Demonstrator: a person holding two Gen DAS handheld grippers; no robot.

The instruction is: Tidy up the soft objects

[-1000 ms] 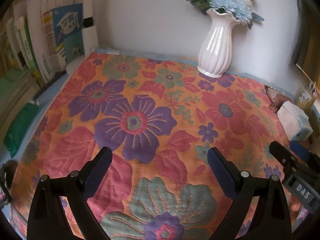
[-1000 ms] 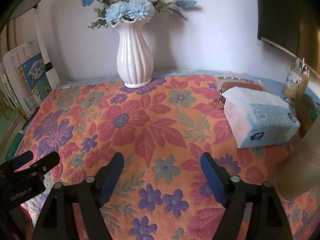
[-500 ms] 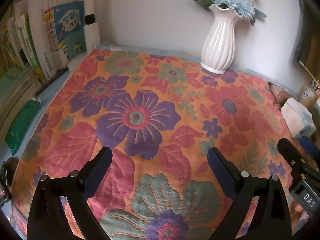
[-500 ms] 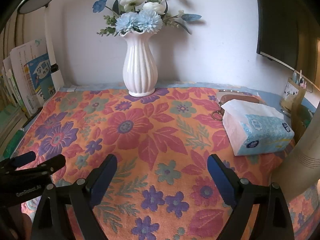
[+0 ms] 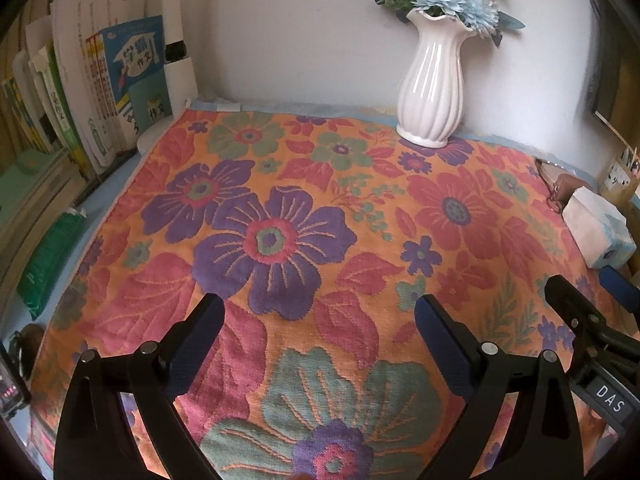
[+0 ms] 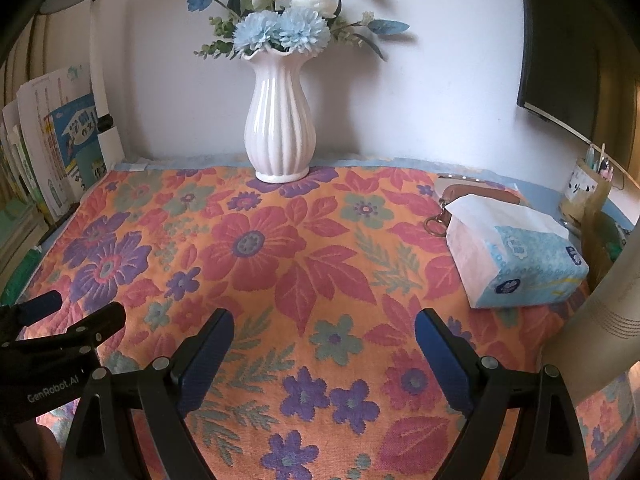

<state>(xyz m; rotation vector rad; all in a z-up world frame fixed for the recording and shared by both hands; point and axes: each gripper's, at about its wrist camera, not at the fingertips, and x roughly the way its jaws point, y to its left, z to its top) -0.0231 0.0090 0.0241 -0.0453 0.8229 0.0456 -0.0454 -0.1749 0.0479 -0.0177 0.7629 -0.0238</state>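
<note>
A flowered orange cloth (image 5: 360, 216) lies flat over the table; it also shows in the right wrist view (image 6: 320, 264). A soft blue-and-white tissue pack (image 6: 516, 264) lies on the cloth at the right, also seen in the left wrist view (image 5: 600, 236). My left gripper (image 5: 320, 320) is open and empty, held above the cloth's near part. My right gripper (image 6: 324, 332) is open and empty above the near cloth, left of the tissue pack. Each gripper shows at the edge of the other's view: the right one (image 5: 592, 328), the left one (image 6: 60, 328).
A white vase (image 6: 280, 128) with blue flowers stands at the back centre. Books (image 5: 100, 92) stand along the left. A brown pouch with key ring (image 6: 472, 196) lies behind the tissue pack. A pen holder (image 6: 588, 192) and a beige cylinder (image 6: 600, 320) are at the right.
Both grippers have risen and tilted up a little, so more of the wall and vase shows. Both stay open and empty. Nothing on the table has moved.
</note>
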